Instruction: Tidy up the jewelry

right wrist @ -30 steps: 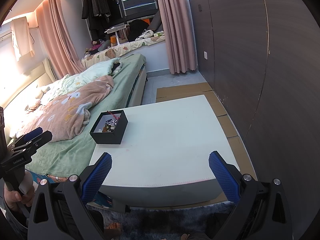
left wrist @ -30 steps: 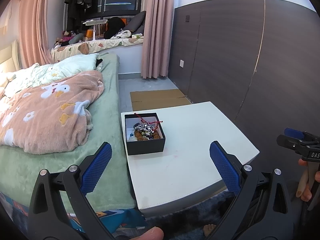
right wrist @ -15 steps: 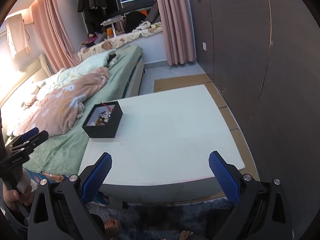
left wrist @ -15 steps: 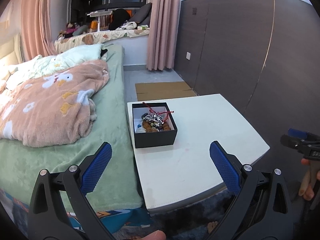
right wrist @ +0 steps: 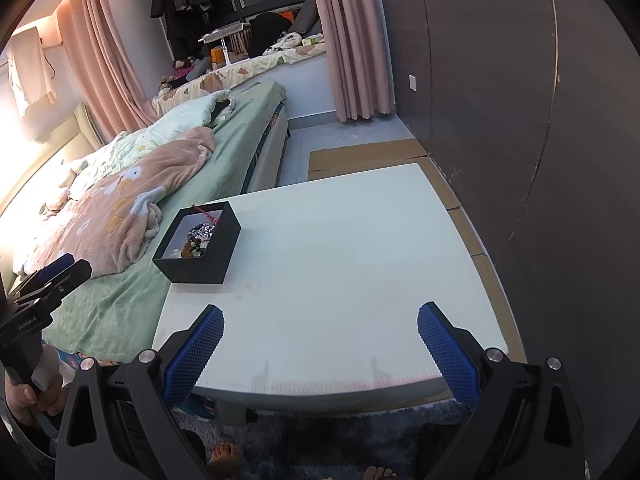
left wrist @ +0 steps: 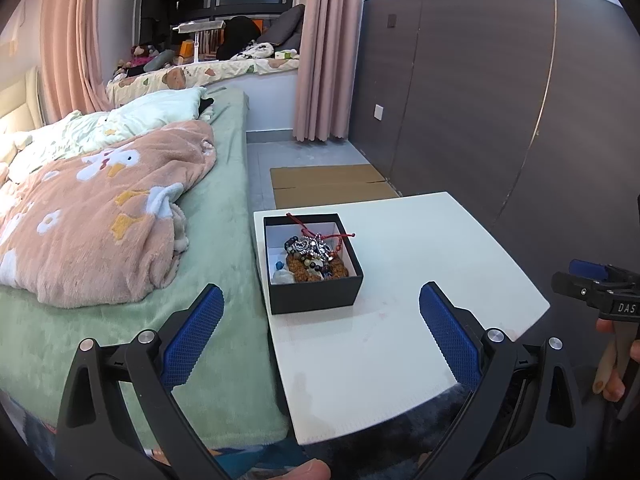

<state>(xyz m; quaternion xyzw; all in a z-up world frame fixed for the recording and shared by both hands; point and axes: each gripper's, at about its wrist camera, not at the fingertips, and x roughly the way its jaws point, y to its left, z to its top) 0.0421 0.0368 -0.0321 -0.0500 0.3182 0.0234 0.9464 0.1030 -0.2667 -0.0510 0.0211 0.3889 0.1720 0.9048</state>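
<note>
On the white table's left edge sits the black box, lid off, and inside it we have the jewelry all heaped together: brown beaded bracelets, a silvery chain bundle on top, dark beads, something pale and blue at the near-left corner. A red cord trails up over the far wall of the box and across to its right rim. From the right wrist view the same box sits toward the table's near-left corner, just beside the bed.

We hold our left gripper low and short of the box, its blue pads spread wide, gripping nothing; the left pad hangs over the green bedsheet, the right pad over the tabletop. Our right gripper hangs above the near edge of the table, well apart from the box, fingers equally wide and bare. Each tool peeks into the other's view, at the far right of the left camera and the far left of the right one.

Left of the table runs the bed with a pink floral blanket bunched on it. Beyond the table, flat cardboard lies on the floor, pink curtains hang at the far window, and a dark panelled wall closes the right side. Bare toes show on the dark rug below us.
</note>
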